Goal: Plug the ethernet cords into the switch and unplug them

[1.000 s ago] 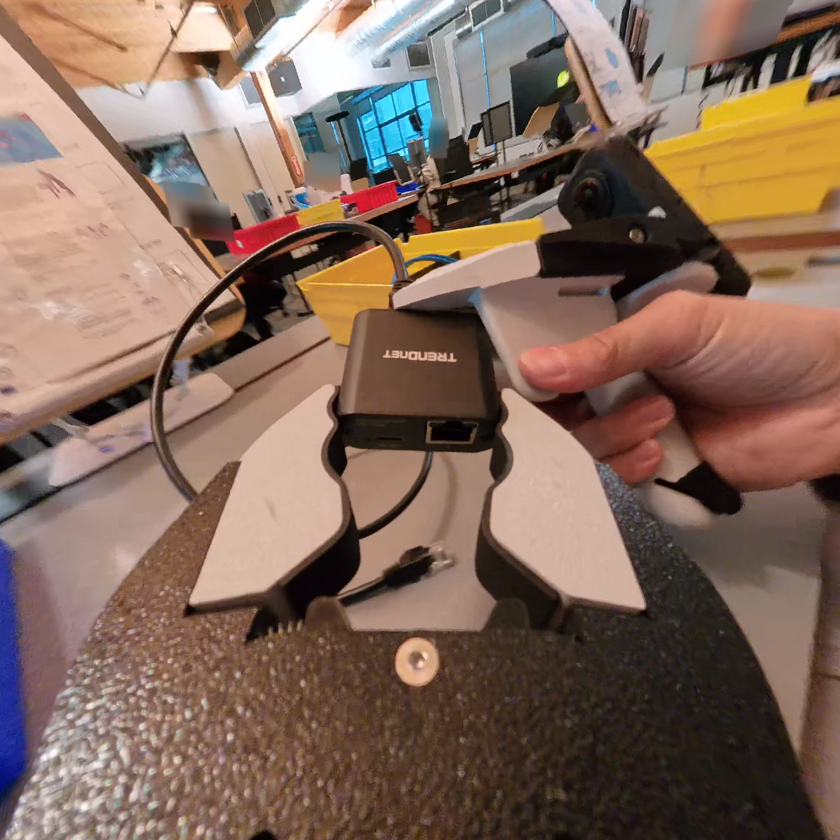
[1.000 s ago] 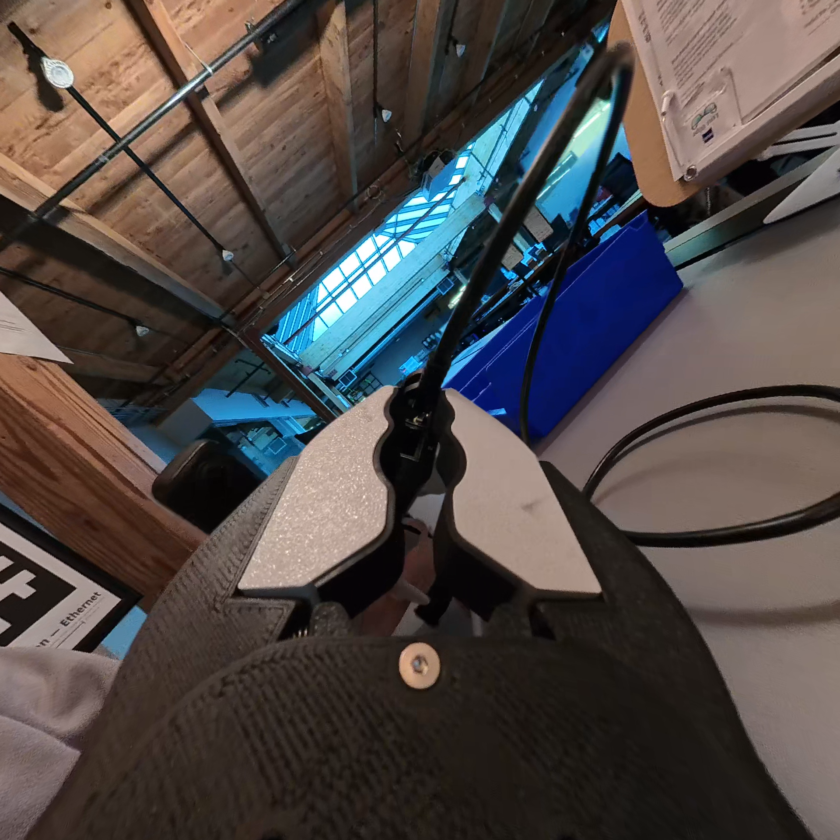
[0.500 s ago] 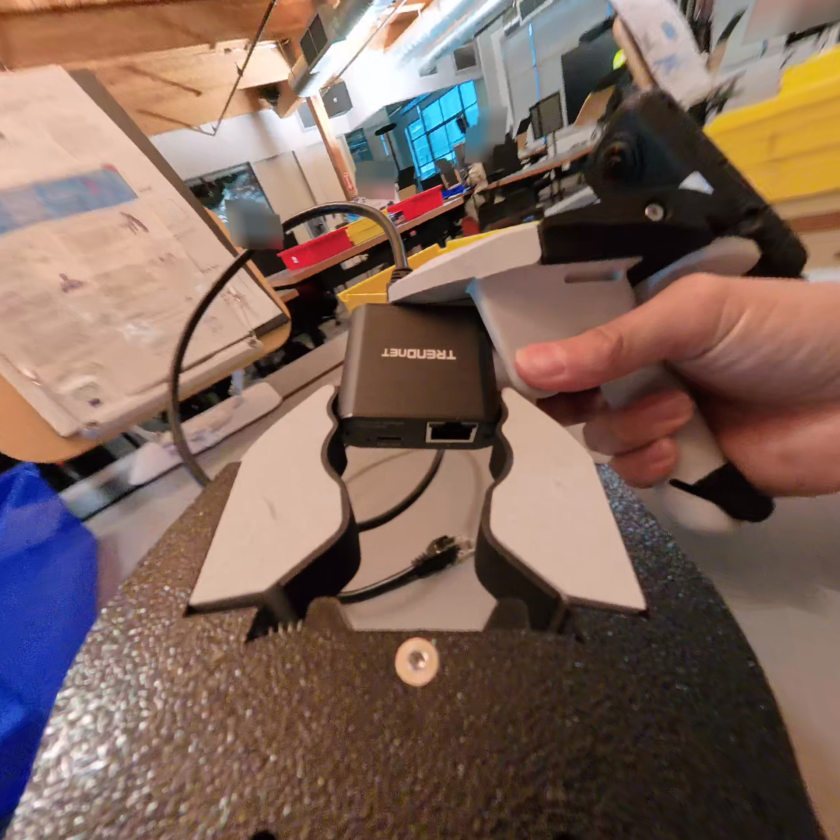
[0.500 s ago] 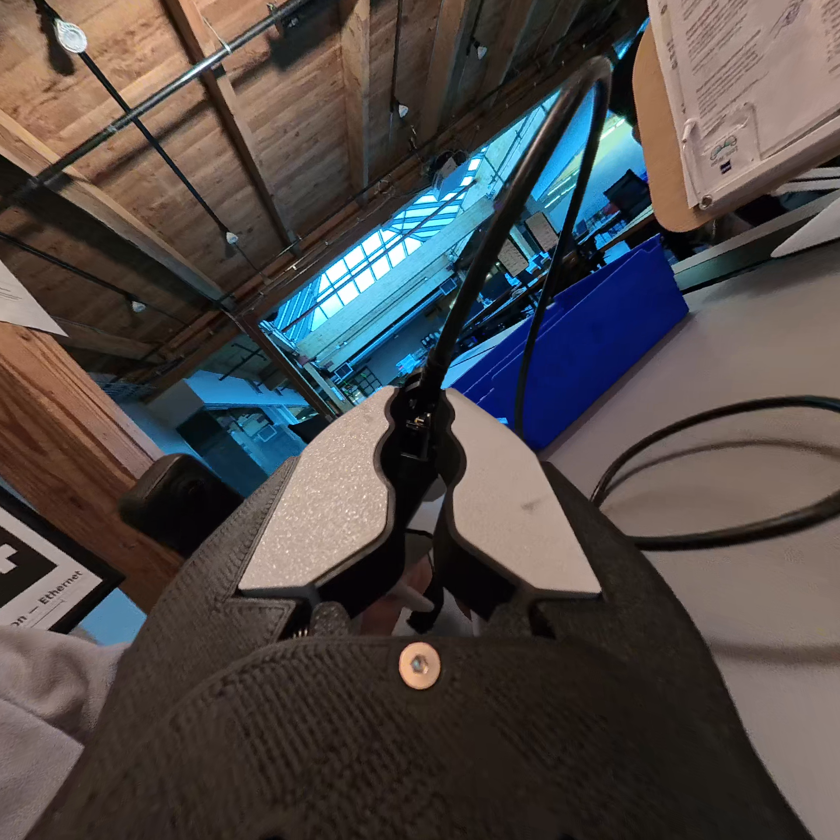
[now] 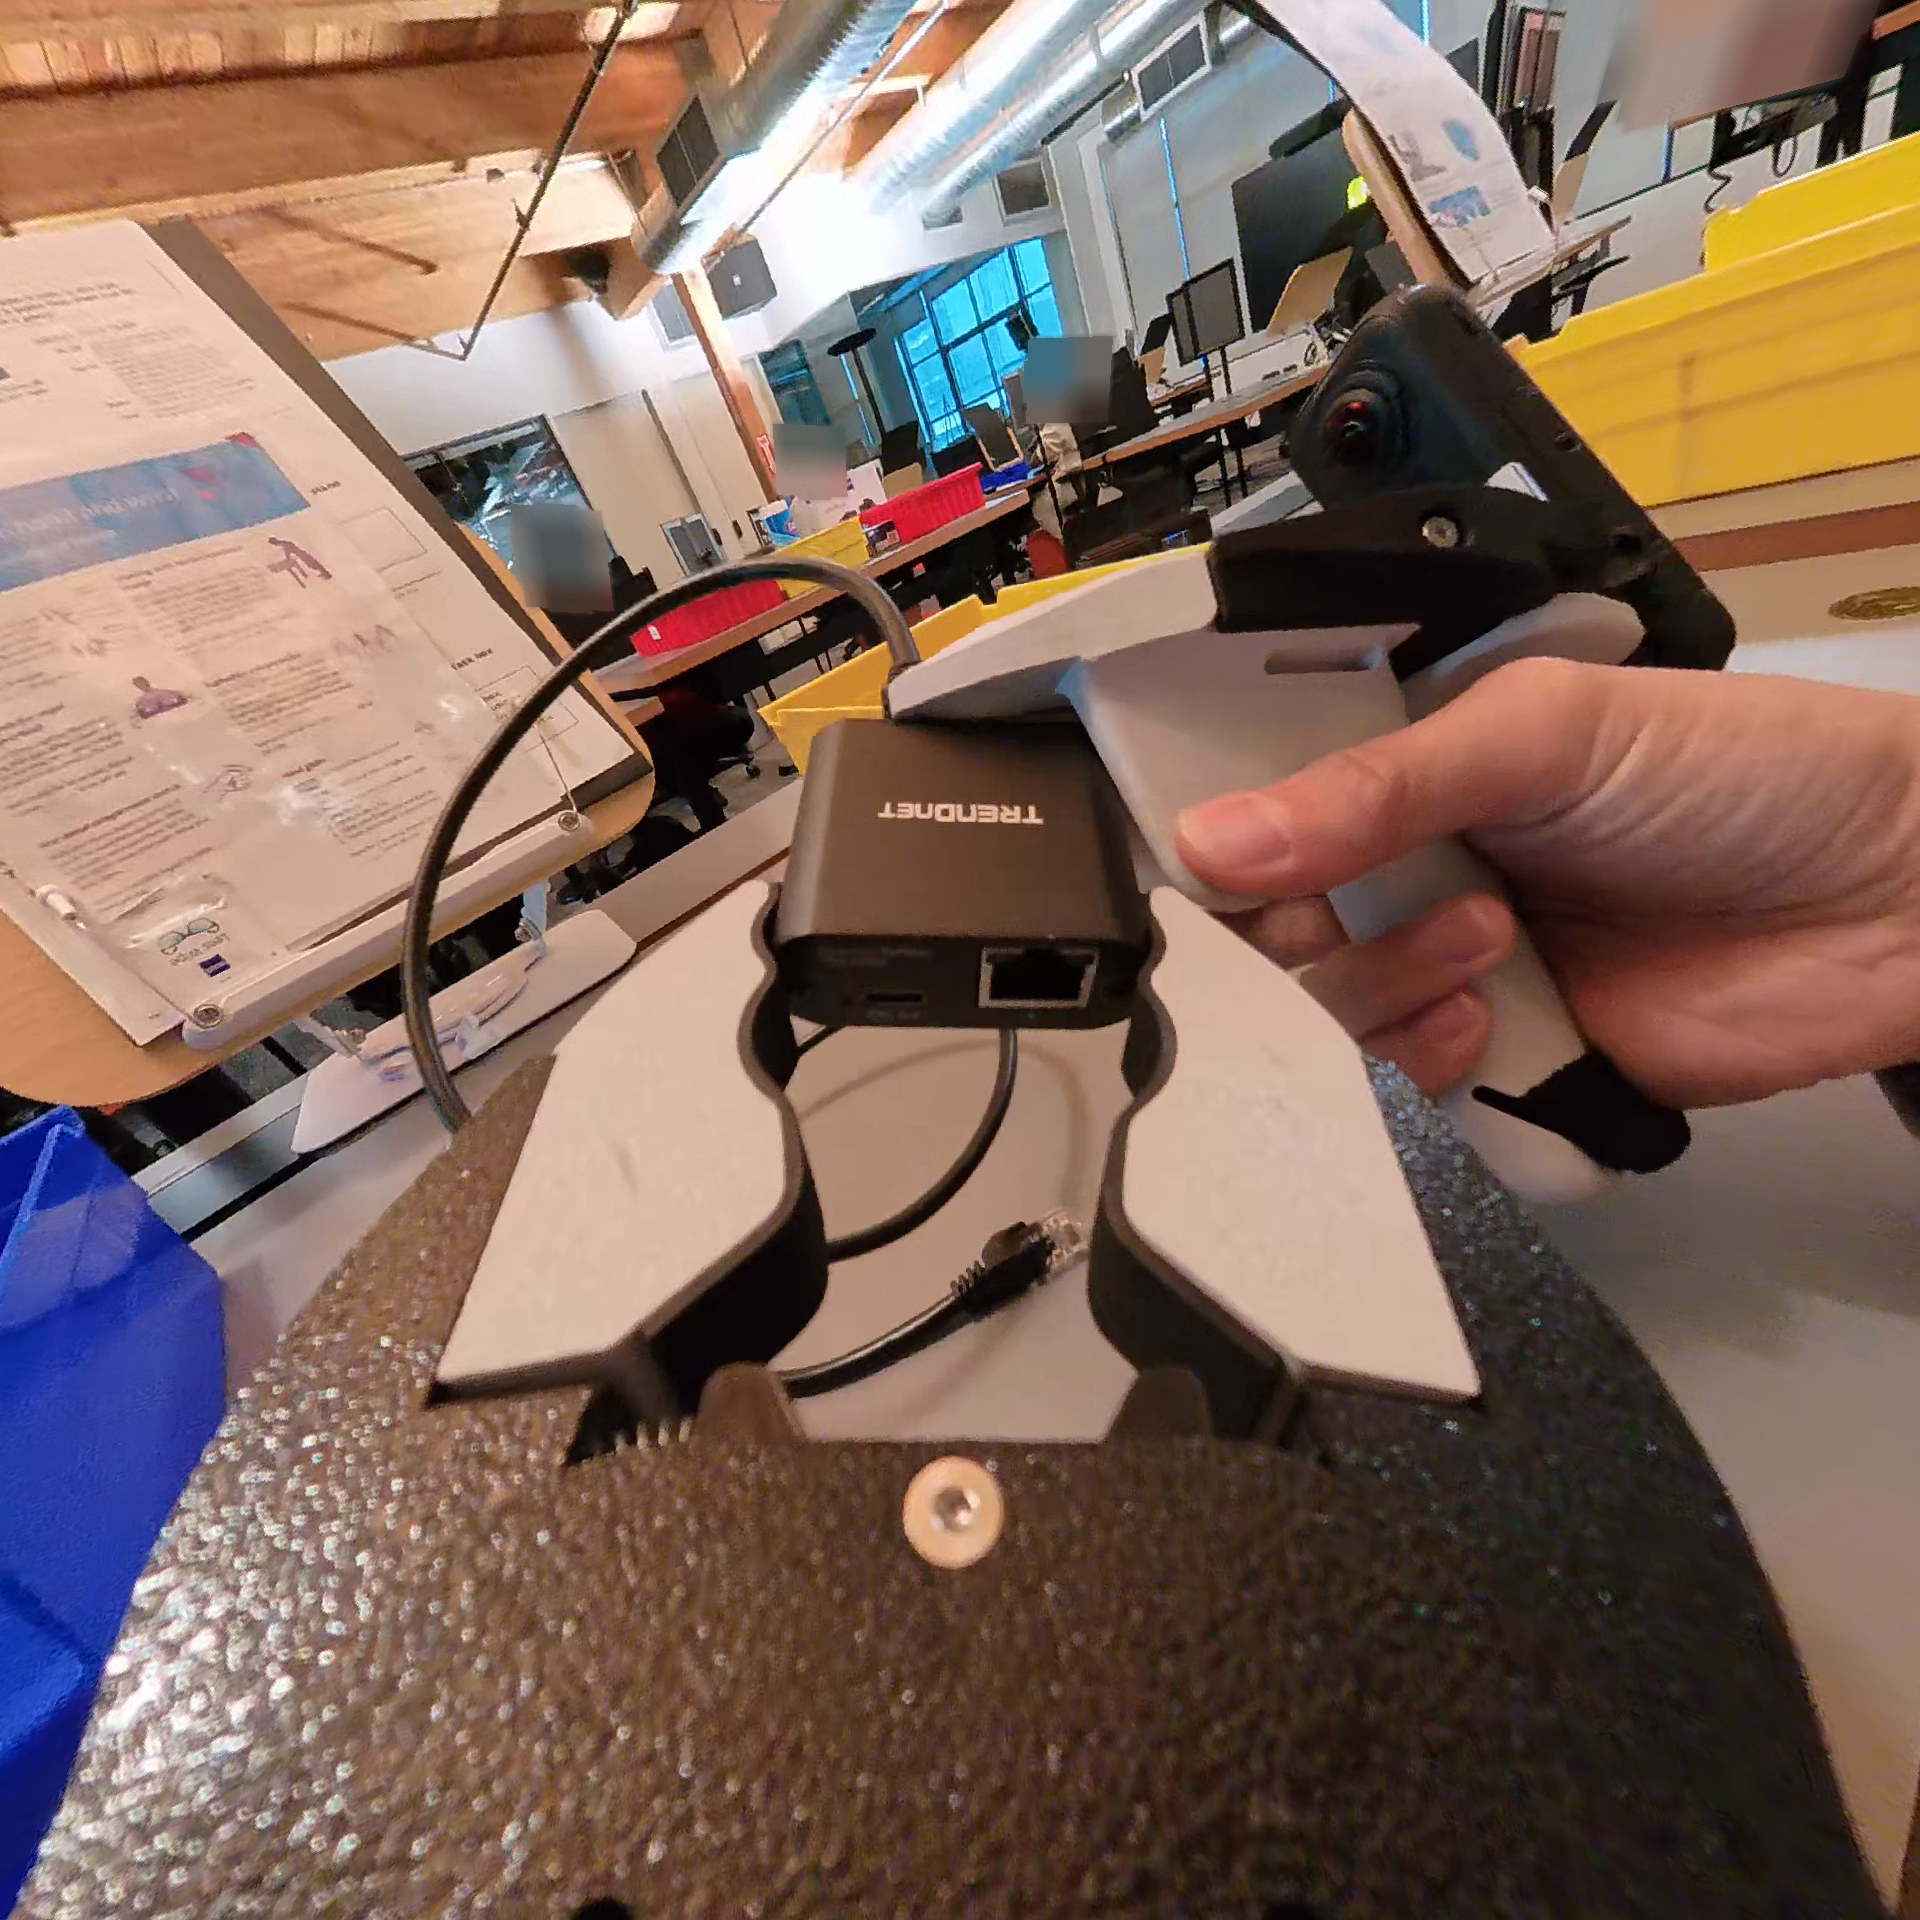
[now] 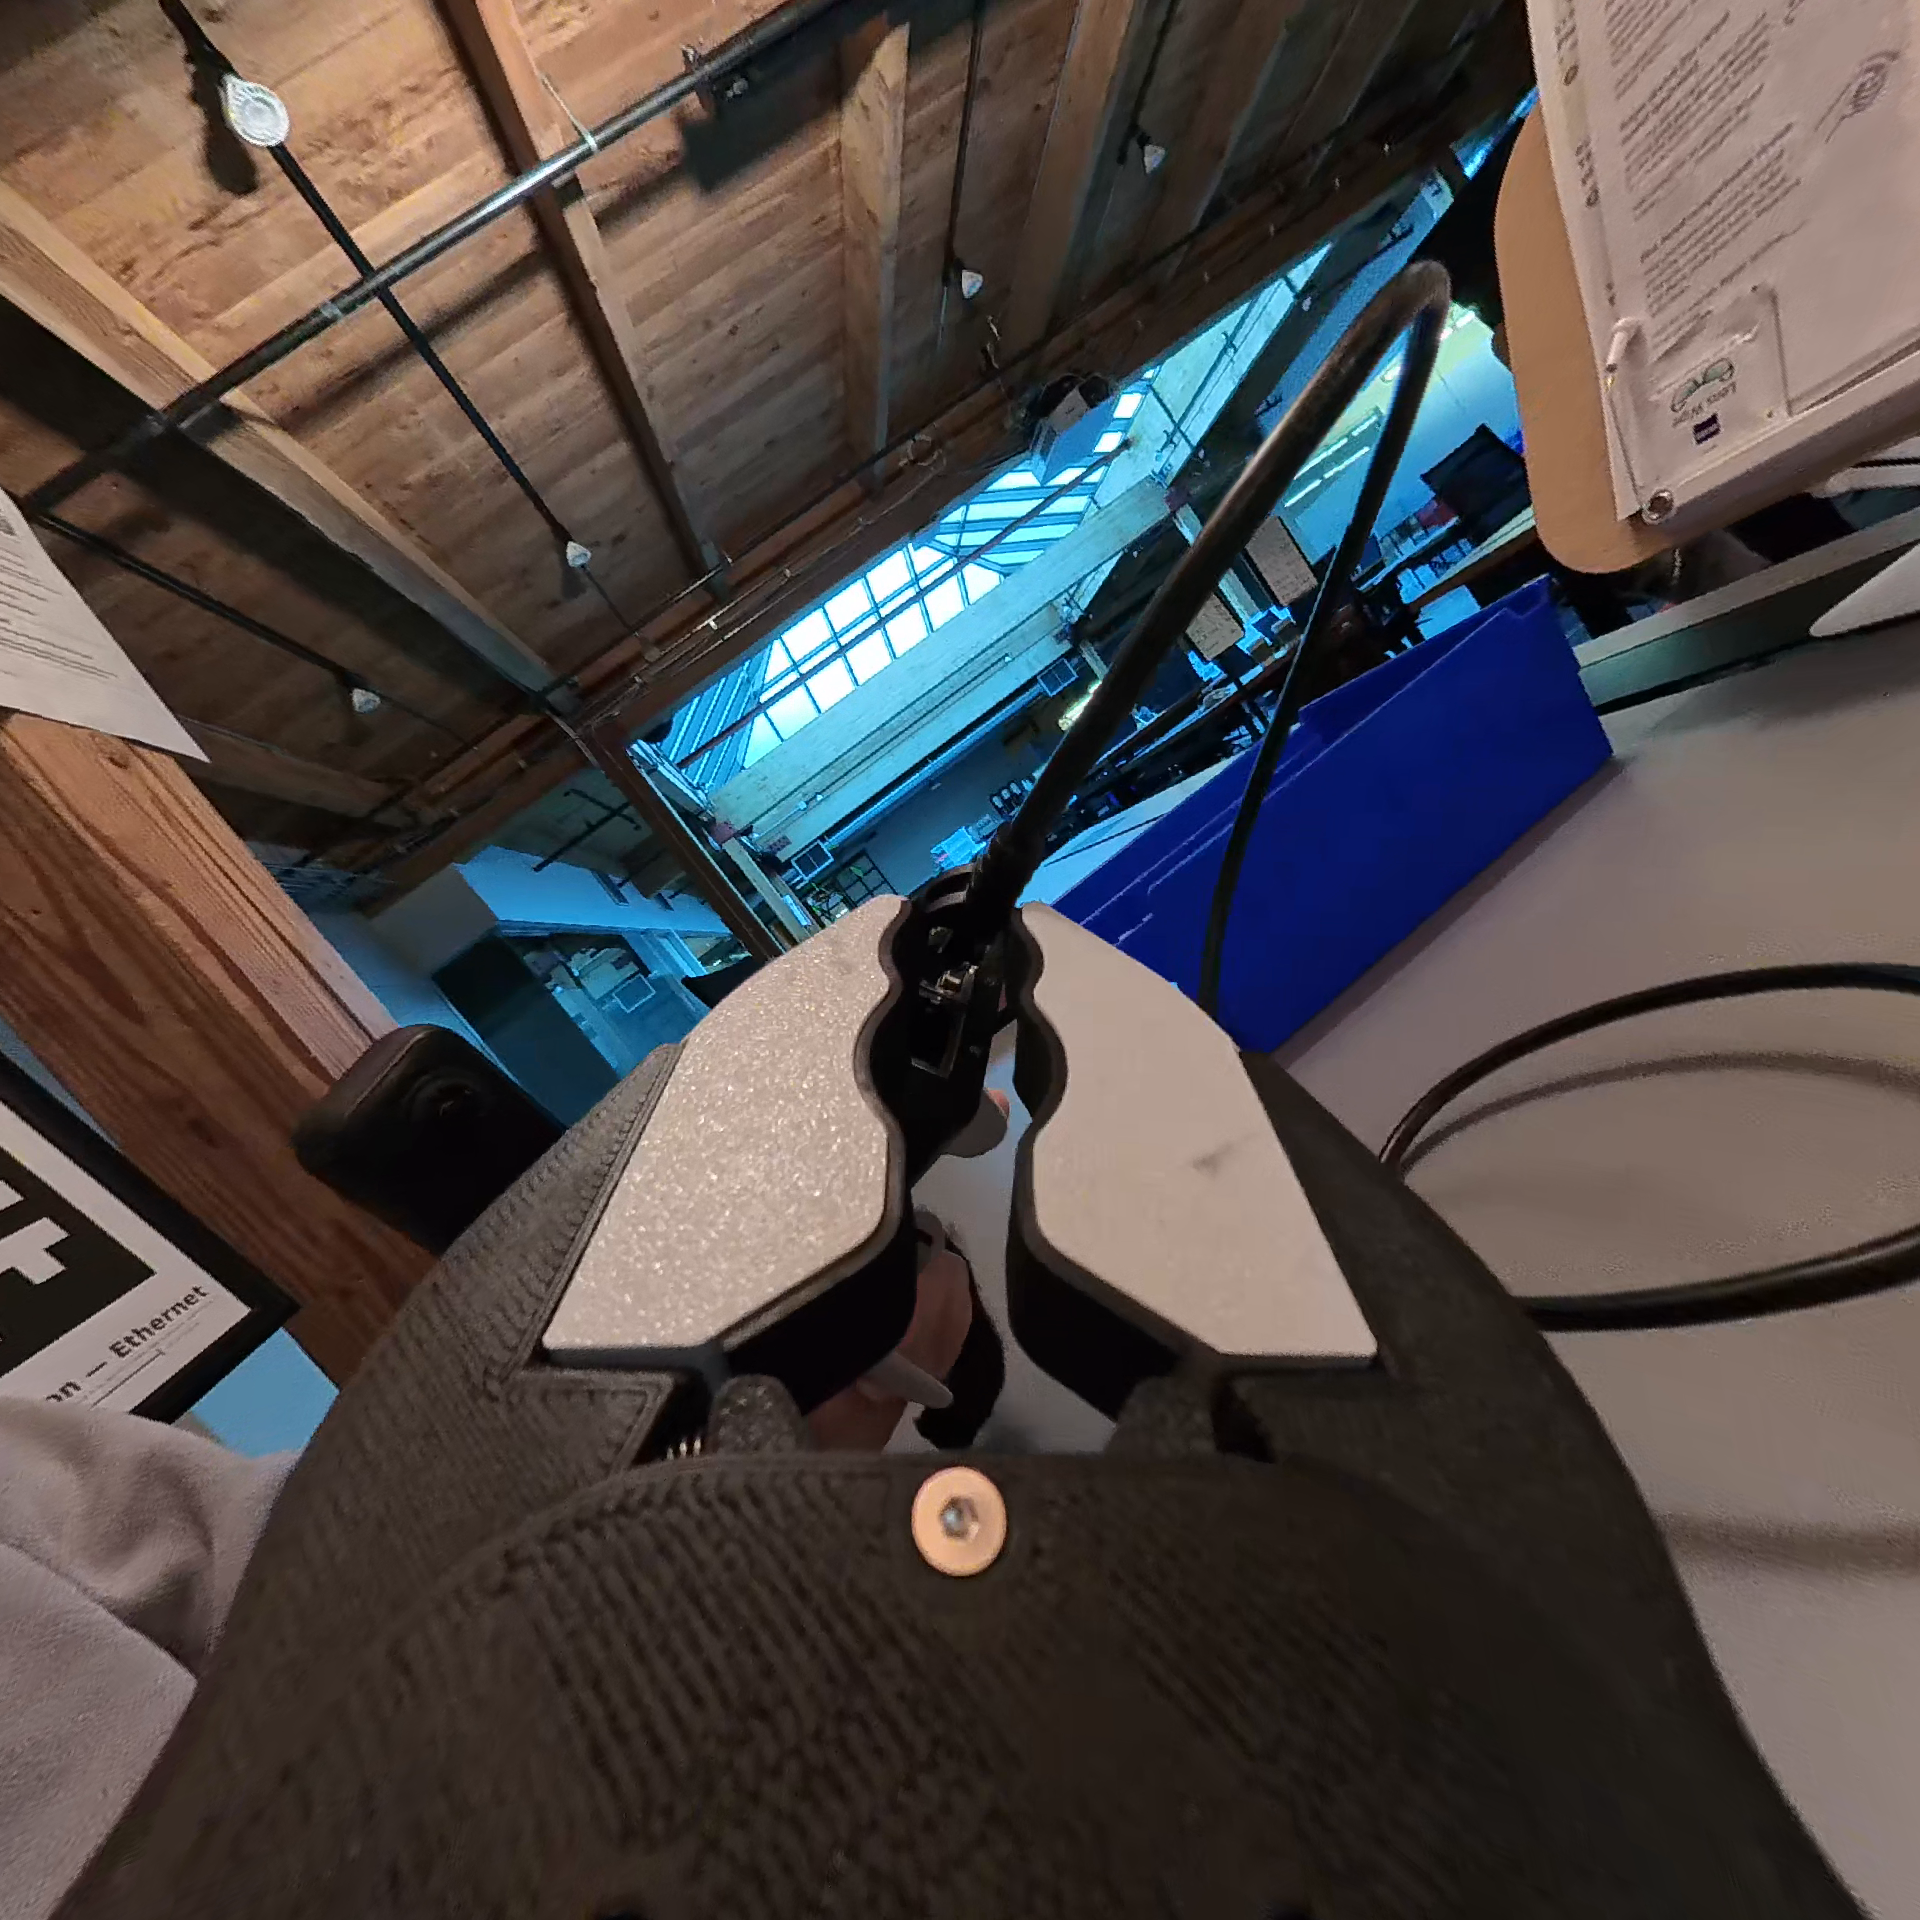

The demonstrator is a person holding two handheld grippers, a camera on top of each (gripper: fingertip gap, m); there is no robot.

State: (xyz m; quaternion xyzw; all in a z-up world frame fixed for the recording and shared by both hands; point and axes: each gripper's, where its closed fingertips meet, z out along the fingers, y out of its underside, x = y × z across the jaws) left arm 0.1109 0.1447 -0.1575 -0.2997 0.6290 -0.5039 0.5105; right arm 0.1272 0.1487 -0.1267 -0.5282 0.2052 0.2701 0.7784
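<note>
Fingers of my left gripper are clamped on the sides of the black switch, holding it lifted above the grey counter. Its near face shows an empty port. My right gripper has its fingers pinched narrow on the plug of a black ethernet cord, pressed at the switch's far end; whether the plug is seated there I cannot tell. From that end the cord arches up and loops down to the counter. A loose connector lies on the counter under the switch, between my left fingers. A blue bin stands at the counter's edge.
</note>
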